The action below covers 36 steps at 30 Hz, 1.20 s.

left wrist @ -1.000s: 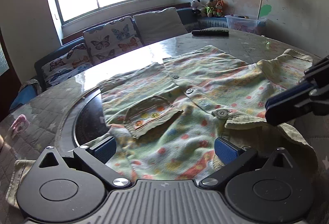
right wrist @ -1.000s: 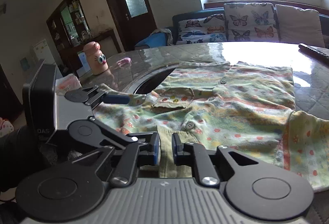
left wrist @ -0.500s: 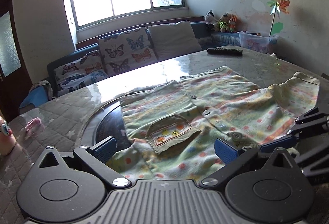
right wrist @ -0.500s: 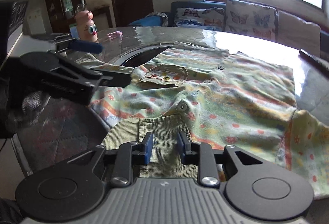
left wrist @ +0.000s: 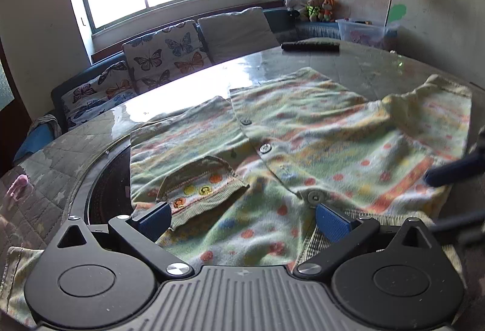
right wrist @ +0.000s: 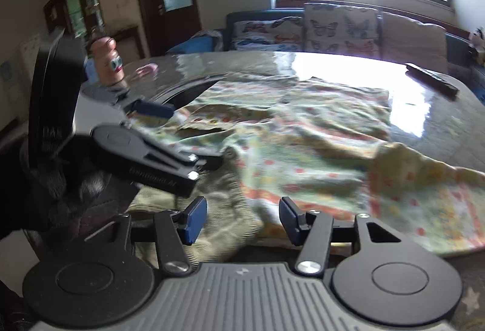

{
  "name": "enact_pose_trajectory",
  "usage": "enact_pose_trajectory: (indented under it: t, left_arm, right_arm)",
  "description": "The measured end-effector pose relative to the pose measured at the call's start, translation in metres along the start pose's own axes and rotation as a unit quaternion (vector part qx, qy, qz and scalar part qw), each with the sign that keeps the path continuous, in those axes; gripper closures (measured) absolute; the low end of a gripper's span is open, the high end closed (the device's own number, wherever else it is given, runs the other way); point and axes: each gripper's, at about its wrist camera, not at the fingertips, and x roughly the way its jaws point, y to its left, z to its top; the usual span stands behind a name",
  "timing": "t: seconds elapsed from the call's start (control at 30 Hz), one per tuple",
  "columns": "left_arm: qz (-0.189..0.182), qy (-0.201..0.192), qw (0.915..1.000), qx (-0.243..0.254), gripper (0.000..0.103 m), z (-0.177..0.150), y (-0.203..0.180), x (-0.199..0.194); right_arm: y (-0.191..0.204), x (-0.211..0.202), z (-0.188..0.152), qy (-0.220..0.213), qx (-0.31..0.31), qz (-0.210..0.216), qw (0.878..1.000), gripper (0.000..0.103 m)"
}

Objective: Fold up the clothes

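A small button-up shirt (left wrist: 303, 143) with coloured dots, stripes and a chest pocket (left wrist: 200, 185) lies spread flat on the round table (left wrist: 379, 64). It also shows in the right wrist view (right wrist: 303, 149). My left gripper (left wrist: 242, 218) is open and empty over the shirt's near edge, beside the olive ribbed collar (left wrist: 357, 214). My right gripper (right wrist: 242, 218) is open and empty just above the collar (right wrist: 224, 203). One of its fingers (left wrist: 451, 171) shows at the right of the left wrist view. The left gripper also shows in the right wrist view (right wrist: 178, 140).
A black remote (left wrist: 309, 46) lies at the table's far side. A dark round inset (left wrist: 106, 179) sits in the table under the shirt's left side. A pink bottle-shaped toy (right wrist: 107, 61) stands at the far left edge. A sofa with butterfly cushions (left wrist: 163, 55) stands behind.
My right gripper was shut on the collar a second ago; it has since opened and let it go. Both grippers have shifted a little over the shirt's near edge.
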Motion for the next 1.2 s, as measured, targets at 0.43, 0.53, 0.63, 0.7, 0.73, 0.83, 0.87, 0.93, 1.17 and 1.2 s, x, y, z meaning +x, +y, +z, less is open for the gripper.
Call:
enact_pose_trajectory:
  t: [0.43, 0.53, 0.63, 0.7, 0.73, 0.83, 0.87, 0.93, 1.17, 1.2]
  left_arm:
    - [-0.002, -0.001, 1.0000, 0.004, 0.000, 0.000, -0.003, -0.003]
    - [-0.002, 0.001, 1.0000, 0.002, 0.000, 0.000, -0.003, -0.003]
    - [-0.001, 0.001, 1.0000, 0.002, 0.000, 0.001, -0.003, -0.003]
    - [-0.001, 0.003, 1.0000, 0.002, 0.000, 0.001, -0.003, -0.003]
    - [-0.001, 0.003, 1.0000, 0.002, 0.000, 0.000, -0.003, -0.003]
    - [-0.001, 0.005, 1.0000, 0.002, 0.000, 0.001, -0.002, -0.002]
    - [-0.001, 0.005, 1.0000, 0.002, 0.000, 0.001, -0.002, -0.003]
    - [-0.001, 0.005, 1.0000, 0.002, 0.000, 0.001, -0.002, -0.003]
    - [0.001, 0.004, 1.0000, 0.002, 0.000, 0.002, -0.003, -0.004]
    - [0.002, 0.005, 1.0000, 0.002, 0.000, 0.002, -0.003, -0.004]
  right_arm:
    - [-0.128, -0.023, -0.010, -0.054, 0.140, -0.188, 0.971, 0.044]
    - [-0.160, -0.027, -0.017, -0.051, 0.167, -0.229, 0.958, 0.045]
    - [-0.183, -0.030, -0.025, -0.044, 0.180, -0.260, 0.948, 0.049]
    - [-0.195, -0.033, -0.031, -0.042, 0.189, -0.277, 0.941, 0.049]
    - [-0.198, -0.034, -0.033, -0.042, 0.191, -0.279, 0.940, 0.052]
    - [-0.204, -0.039, -0.037, -0.047, 0.197, -0.288, 0.936, 0.054]
    - [-0.205, -0.041, -0.036, -0.051, 0.198, -0.298, 0.932, 0.054]
    - [-0.208, -0.047, -0.038, -0.064, 0.211, -0.304, 0.927, 0.054]
    - [-0.231, -0.040, -0.035, -0.055, 0.230, -0.331, 0.914, 0.055]
    - [-0.233, -0.039, -0.036, -0.053, 0.235, -0.331, 0.913, 0.055]
